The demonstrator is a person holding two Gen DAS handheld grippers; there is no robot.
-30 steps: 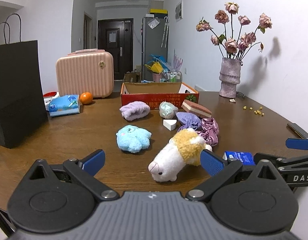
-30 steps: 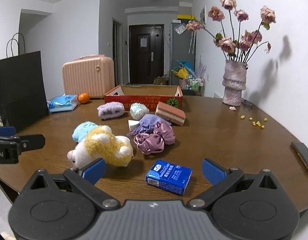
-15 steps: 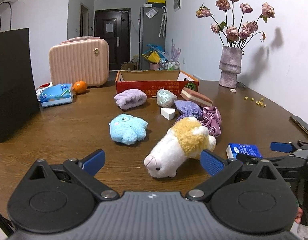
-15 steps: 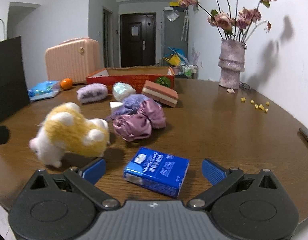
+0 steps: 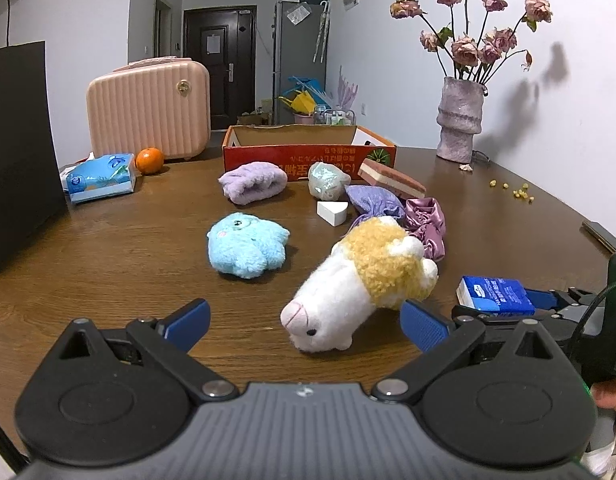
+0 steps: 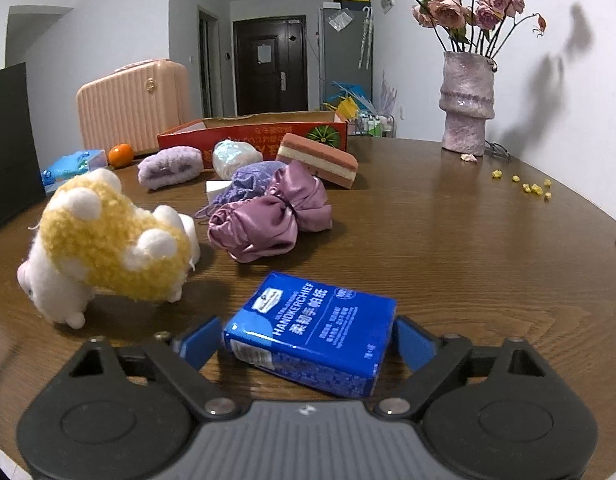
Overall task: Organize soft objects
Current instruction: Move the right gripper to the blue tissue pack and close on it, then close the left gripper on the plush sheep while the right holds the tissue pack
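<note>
Dark wood table: sheep plush, blue plush, handkerchief pack, scrunchies, cardboard tray, vase.

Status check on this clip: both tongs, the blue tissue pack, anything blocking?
Right tongs open, pads flanking the blue tissue pack, not clamped. Left tongs open, empty, near the yellow-and-white plush. Pack flat on the table, nothing blocking.

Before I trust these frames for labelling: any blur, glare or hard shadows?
Left wrist view: sharp, fisheye bending at the edges, the flower vase casts a hard shadow on the wall. Right wrist view: the handkerchief pack is crisp, the lower-left edge smears, soft sheen on the table.
</note>
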